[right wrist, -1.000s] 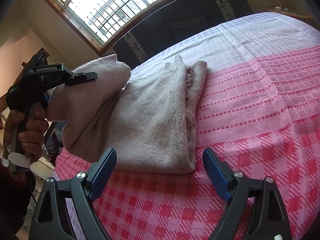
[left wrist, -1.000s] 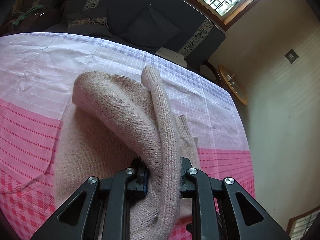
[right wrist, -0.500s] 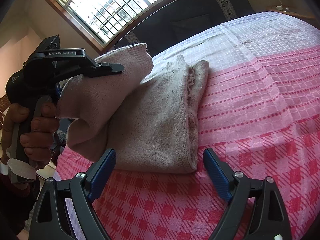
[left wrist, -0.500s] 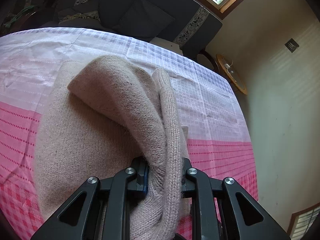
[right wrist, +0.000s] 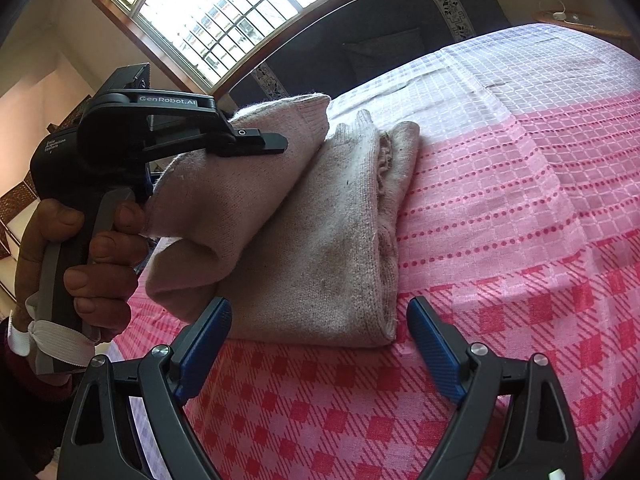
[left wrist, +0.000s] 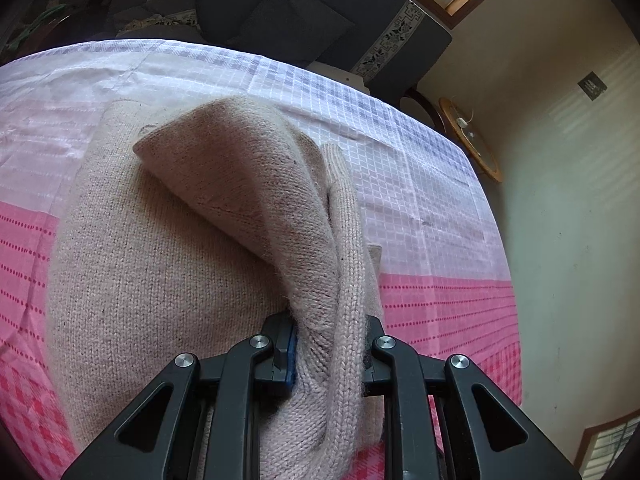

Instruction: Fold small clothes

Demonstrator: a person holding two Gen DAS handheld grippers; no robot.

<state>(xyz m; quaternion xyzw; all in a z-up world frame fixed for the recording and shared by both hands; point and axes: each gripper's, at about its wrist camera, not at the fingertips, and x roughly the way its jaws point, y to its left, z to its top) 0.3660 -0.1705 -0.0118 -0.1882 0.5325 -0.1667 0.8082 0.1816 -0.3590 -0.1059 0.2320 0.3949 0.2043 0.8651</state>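
A beige knitted sweater (left wrist: pixel 160 280) lies partly folded on the pink and white checked cloth (left wrist: pixel 440 304). My left gripper (left wrist: pixel 330 344) is shut on a bunched fold of the sweater with its ribbed sleeve (left wrist: pixel 348 240) and holds it raised over the flat part. In the right wrist view the left gripper (right wrist: pixel 260 142) carries that fold (right wrist: pixel 224 200) above the folded sweater body (right wrist: pixel 328 248). My right gripper (right wrist: pixel 320 344) is open and empty, just in front of the sweater's near edge, above the cloth (right wrist: pixel 520 240).
A dark sofa with cushions (left wrist: pixel 280 12) stands behind the table, below a barred window (right wrist: pixel 224 12). A round wooden side table (left wrist: pixel 468 136) stands by the wall at the right. The table's right edge (left wrist: pixel 504 264) drops off near the wall.
My left gripper has carried the raised fold further across over the flat sweater body. The right gripper has stayed open in the same place.
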